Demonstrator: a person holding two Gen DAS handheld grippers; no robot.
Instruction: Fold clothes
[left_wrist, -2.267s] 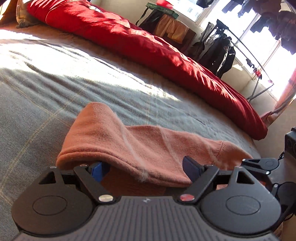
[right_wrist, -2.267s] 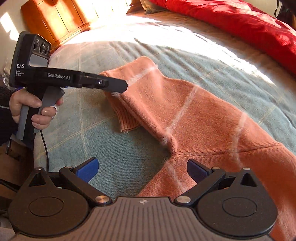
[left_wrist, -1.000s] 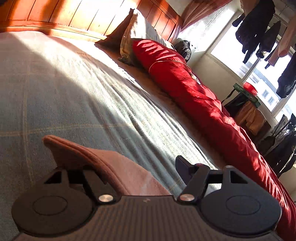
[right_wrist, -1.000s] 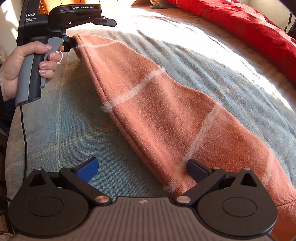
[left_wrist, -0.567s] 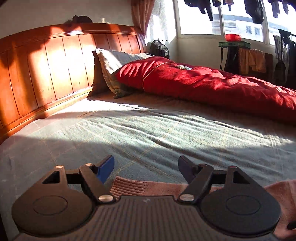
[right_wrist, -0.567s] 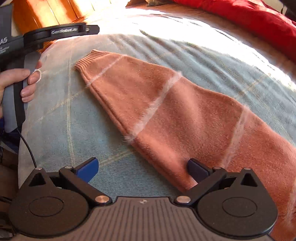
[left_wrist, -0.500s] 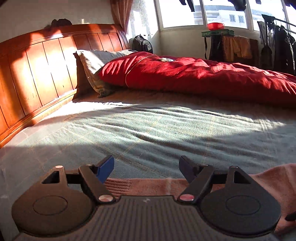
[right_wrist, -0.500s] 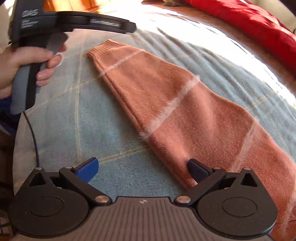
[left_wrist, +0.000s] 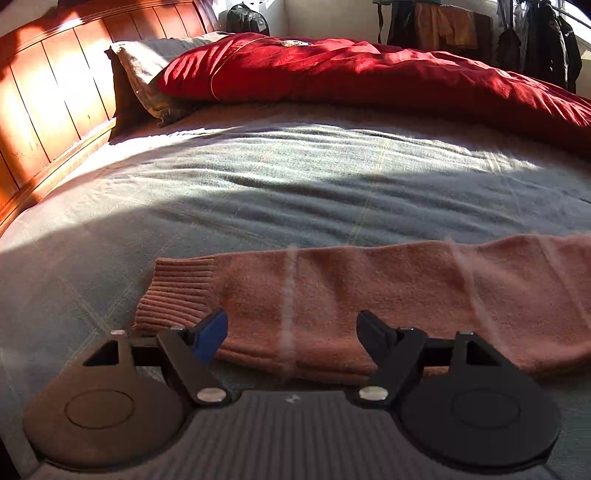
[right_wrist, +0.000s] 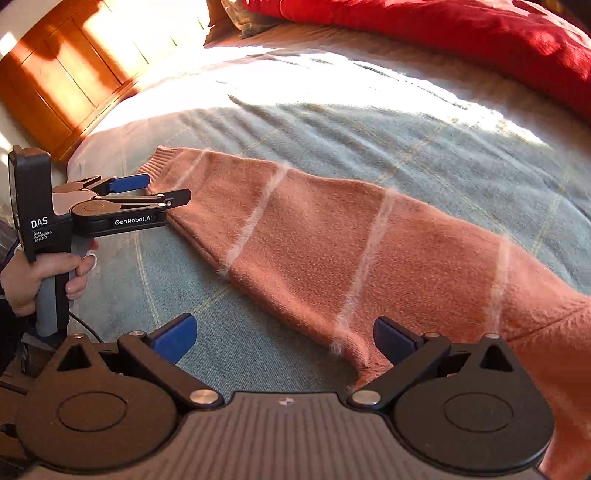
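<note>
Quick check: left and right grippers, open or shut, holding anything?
Left gripper: open, jaws just widened, empty, over the sleeve near its cuff.
Right gripper: open, empty, sleeve edge between its jaws but not pinched.

Bed (left_wrist: 295, 177) under a grey-green checked blanket (right_wrist: 388, 122), sunlit at the far side. Orange sweater sleeve (left_wrist: 369, 288) with pale stripes flat on the blanket, directly ahead of the left hand-held gripper (left_wrist: 291, 334), ribbed cuff (left_wrist: 177, 295) toward its left finger. Farther off: red duvet (left_wrist: 369, 77), bunched, beside a pillow (left_wrist: 147, 70) against the wooden headboard (left_wrist: 48, 92).
</note>
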